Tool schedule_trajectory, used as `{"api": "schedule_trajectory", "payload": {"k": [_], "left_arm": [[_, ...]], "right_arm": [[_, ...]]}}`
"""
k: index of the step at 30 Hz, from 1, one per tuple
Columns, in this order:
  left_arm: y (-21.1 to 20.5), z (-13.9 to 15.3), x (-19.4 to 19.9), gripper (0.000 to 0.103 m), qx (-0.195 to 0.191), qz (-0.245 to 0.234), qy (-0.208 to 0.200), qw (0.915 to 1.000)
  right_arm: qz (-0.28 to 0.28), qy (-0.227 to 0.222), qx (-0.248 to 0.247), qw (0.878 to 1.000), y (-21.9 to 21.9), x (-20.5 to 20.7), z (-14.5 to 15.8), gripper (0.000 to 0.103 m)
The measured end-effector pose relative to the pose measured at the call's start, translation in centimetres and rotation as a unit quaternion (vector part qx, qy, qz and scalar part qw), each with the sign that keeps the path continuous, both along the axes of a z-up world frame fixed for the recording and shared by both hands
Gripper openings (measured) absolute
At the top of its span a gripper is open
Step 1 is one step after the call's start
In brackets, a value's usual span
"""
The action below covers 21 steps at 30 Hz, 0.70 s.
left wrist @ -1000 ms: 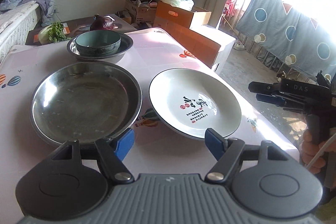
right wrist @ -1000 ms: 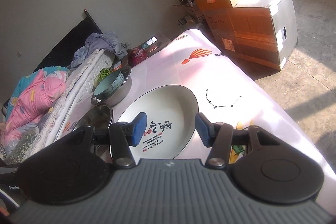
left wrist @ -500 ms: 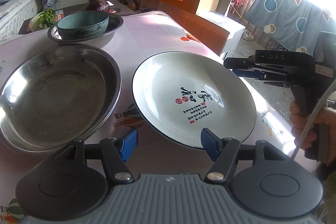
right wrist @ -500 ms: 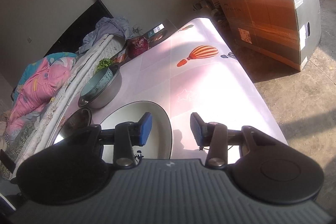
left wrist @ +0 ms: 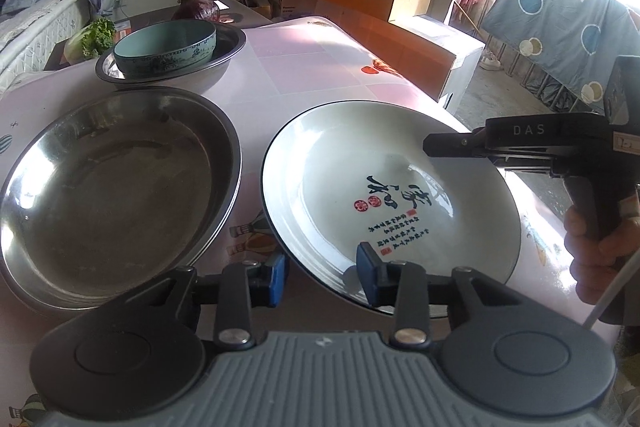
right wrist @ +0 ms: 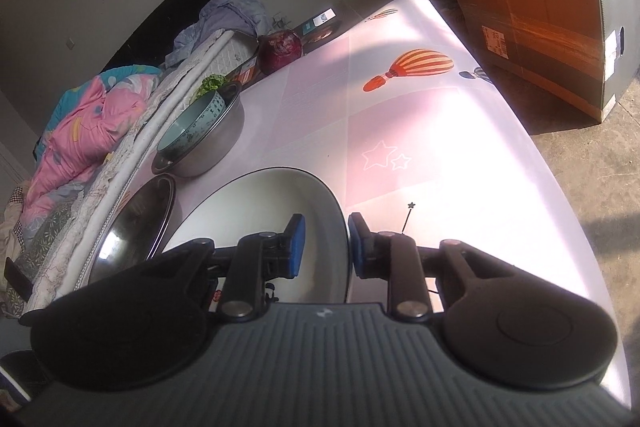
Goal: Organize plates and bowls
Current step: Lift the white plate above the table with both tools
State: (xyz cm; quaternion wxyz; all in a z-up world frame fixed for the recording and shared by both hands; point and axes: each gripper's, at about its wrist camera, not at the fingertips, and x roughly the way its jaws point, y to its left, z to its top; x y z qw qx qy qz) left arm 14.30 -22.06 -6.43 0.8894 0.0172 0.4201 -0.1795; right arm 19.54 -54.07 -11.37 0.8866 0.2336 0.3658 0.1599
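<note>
A white plate (left wrist: pixel 384 183) with red and black writing lies on the table, its near edge between my open left gripper's (left wrist: pixel 322 277) blue pads. My right gripper (right wrist: pixel 326 247) straddles the plate's right rim (right wrist: pixel 336 223), jaws narrowed but with a gap; it also shows in the left wrist view (left wrist: pixel 452 139). A large steel plate (left wrist: pixel 108 183) lies left of the white one. Behind it a teal bowl (left wrist: pixel 166 47) sits in a steel basin (left wrist: pixel 224 55).
A red onion (right wrist: pixel 280 47) and leafy greens (left wrist: pixel 98 33) lie at the table's far end. Cardboard boxes (right wrist: pixel 552 7) stand on the floor to the right. A bed with bedding (right wrist: pixel 80 123) runs along the left. The table edge (right wrist: pixel 560 195) drops off right.
Both grippers moved in on the white plate. The right jaws narrowed around its right rim; the left gripper advanced so the near edge sits between its pads.
</note>
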Motion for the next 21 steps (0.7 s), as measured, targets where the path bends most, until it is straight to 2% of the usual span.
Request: {"api": "schedule_trajectory", "payload": {"k": [6,14,21], "left_arm": [[0.8,0.7,-2.0,0.038,0.039,-0.028,0.026,0.9985],[5.0,1.2,-6.5,0.038,0.06,-0.057,0.06,0.9948],[9.7,2.1,-9.5,0.038,0.033,-0.029,0.088,0.9952]], "right_arm": [[-0.01,0.024,-0.007,1.0,1.4,-4.4,0.5,0.023],[-0.031,0.051,-0.014,0.998,5.5,-12.6,1.1,0.023],[-0.014,0.062,-0.02,0.998,11.9,-17.8,1.6,0.024]]}}
